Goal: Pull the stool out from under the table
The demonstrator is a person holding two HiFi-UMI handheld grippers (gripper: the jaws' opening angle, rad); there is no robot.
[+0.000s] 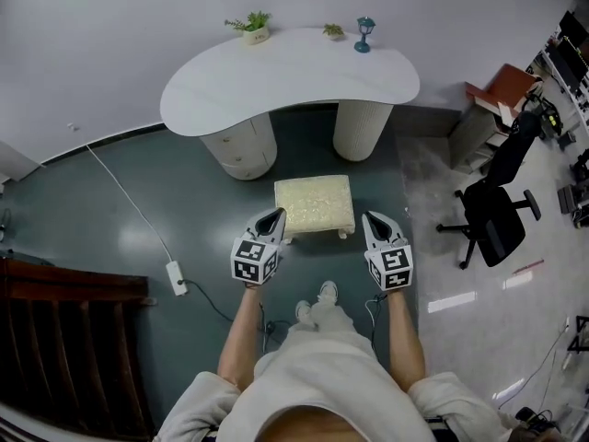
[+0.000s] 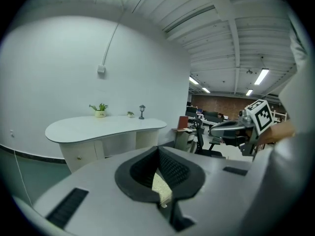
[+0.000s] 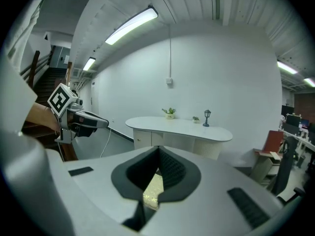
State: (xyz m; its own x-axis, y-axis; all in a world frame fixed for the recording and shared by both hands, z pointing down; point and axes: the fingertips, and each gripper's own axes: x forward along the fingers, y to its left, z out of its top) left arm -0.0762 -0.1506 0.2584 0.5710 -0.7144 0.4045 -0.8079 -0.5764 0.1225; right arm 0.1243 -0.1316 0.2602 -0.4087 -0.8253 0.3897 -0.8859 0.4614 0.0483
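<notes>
Closest in, left gripper (image 1: 274, 215) and right gripper (image 1: 373, 218) hang with jaws fully closed on nothing above the cream stool (image 1: 315, 203), already clear of the white table (image 1: 285, 81), so a careless forward step could trip on it.

the pale cream rectangular stool (image 1: 314, 203) has a rough, patterned cloth top. the white kidney-shaped table (image 1: 285, 81) looks smooth and matt, its round leg (image 1: 362, 129) finely ribbed. the dark teal floor (image 1: 120, 219) is glossy. the left gripper (image 1: 278, 214) is matt grey plastic with black ridged pads (image 2: 173, 169).
</notes>
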